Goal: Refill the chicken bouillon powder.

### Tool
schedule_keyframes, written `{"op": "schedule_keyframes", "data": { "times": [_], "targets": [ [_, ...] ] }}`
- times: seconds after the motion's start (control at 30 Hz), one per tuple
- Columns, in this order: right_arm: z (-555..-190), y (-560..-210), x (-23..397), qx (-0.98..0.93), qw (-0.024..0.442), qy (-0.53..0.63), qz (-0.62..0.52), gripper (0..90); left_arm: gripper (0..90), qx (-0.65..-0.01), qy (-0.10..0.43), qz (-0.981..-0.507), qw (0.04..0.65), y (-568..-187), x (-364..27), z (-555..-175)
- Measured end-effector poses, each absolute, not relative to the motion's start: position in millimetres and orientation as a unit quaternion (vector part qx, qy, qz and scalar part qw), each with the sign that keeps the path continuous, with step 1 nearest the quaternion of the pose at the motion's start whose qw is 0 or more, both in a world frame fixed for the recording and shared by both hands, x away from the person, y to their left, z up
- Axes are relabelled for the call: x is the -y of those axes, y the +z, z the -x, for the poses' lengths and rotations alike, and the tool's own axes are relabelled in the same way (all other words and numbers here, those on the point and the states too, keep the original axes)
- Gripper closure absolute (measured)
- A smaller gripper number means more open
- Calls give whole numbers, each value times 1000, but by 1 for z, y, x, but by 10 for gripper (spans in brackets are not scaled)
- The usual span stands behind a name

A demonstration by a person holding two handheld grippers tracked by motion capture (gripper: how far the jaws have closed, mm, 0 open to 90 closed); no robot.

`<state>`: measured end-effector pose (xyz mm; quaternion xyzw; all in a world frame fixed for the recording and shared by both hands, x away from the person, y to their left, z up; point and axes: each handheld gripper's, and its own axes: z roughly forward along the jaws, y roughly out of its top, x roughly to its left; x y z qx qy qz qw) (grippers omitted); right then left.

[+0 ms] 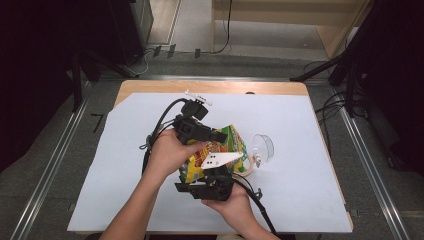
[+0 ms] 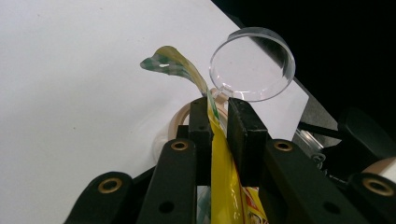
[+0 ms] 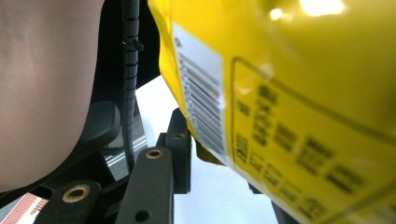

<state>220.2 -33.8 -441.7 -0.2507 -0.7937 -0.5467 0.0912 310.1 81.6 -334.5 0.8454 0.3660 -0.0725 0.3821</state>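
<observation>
I hold the yellow snack bag [image 1: 220,150] at mid-frame above the table [image 1: 300,200]: my left gripper [image 2: 218,112] pinches its top edge, my right gripper [image 1: 207,184] clamps its lower end. It looks unopened; tearing remains, I judge. The clear cup [image 1: 263,147] waits just right.

The table [image 1: 300,150] is seen from above the person's side in the high view, facing forward and down, with floor around it. The left gripper view is taken close along its 2 jaws, over the bag [image 2: 224,177] toward the clear lid [image 2: 252,65] and table edge. The right gripper view is set almost against the bag [image 3: 289,116]; the bag [image 1: 225,145] is shared by all 3 views, the lid [image 1: 263,147] by 2.
</observation>
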Motion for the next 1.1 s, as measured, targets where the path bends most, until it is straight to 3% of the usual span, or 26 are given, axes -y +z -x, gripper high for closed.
{"op": "schedule_keyframes", "data": {
  "times": [1.1],
  "targets": [
    [-221, -443, 35, 794, 90, -546, 251, 691, 802, -365, -69, -847, 379, -335, -80, -310]
  ]
}}
